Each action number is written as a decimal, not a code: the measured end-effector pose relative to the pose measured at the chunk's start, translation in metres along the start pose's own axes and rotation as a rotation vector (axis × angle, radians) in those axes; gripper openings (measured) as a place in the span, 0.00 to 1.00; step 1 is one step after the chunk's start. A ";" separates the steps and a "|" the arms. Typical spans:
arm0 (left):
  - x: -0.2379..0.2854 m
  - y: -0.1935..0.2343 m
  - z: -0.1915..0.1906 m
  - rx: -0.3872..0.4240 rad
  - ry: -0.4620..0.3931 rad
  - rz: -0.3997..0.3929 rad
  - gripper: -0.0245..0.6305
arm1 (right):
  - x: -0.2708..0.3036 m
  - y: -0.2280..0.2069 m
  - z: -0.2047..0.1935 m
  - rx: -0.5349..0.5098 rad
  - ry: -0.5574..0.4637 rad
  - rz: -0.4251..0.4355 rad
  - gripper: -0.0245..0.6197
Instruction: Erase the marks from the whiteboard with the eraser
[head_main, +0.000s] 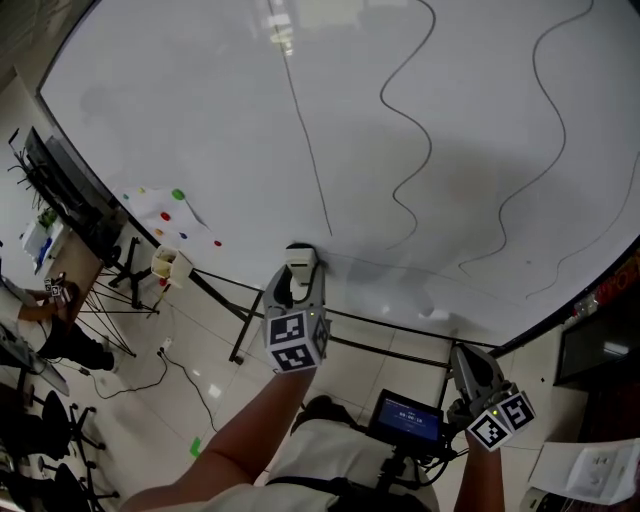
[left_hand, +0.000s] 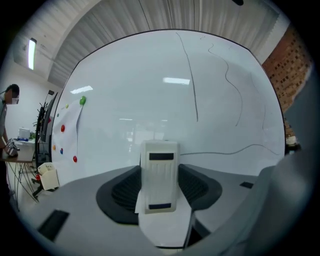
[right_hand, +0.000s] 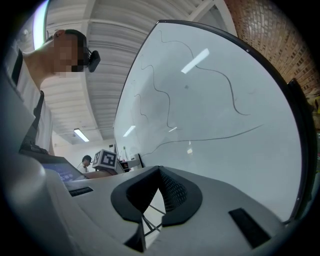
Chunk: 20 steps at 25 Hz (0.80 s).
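The whiteboard fills the head view and carries thin black marks: a straight line and wavy lines. My left gripper is shut on the white eraser, held at the board's lower edge just below and left of the straight line's end. In the left gripper view the eraser stands upright between the jaws, facing the whiteboard. My right gripper hangs low at the right, away from the board. In the right gripper view its jaws meet with nothing between them.
Coloured magnets and a paper sheet sit at the board's left end, with a white cup below. A small screen is at my waist. The board's stand legs, chairs and a seated person are on the left. A brick wall is on the right.
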<state>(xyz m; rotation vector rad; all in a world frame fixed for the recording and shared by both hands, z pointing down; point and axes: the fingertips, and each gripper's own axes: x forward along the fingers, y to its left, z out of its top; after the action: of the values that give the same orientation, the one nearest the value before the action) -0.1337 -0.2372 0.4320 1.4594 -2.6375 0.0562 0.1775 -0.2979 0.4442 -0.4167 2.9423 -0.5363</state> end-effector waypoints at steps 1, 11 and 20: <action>-0.002 -0.008 0.000 0.001 0.000 -0.003 0.44 | -0.004 0.000 0.001 0.001 -0.002 -0.002 0.05; -0.009 -0.083 -0.003 0.100 0.023 -0.188 0.44 | -0.032 -0.012 0.001 0.020 -0.014 -0.036 0.05; -0.034 -0.108 -0.007 0.144 -0.025 -0.537 0.43 | -0.015 0.005 -0.004 0.005 -0.007 -0.067 0.05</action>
<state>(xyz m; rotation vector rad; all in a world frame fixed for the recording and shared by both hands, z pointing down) -0.0235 -0.2659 0.4317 2.1727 -2.2038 0.1775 0.1903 -0.2875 0.4474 -0.5176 2.9287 -0.5493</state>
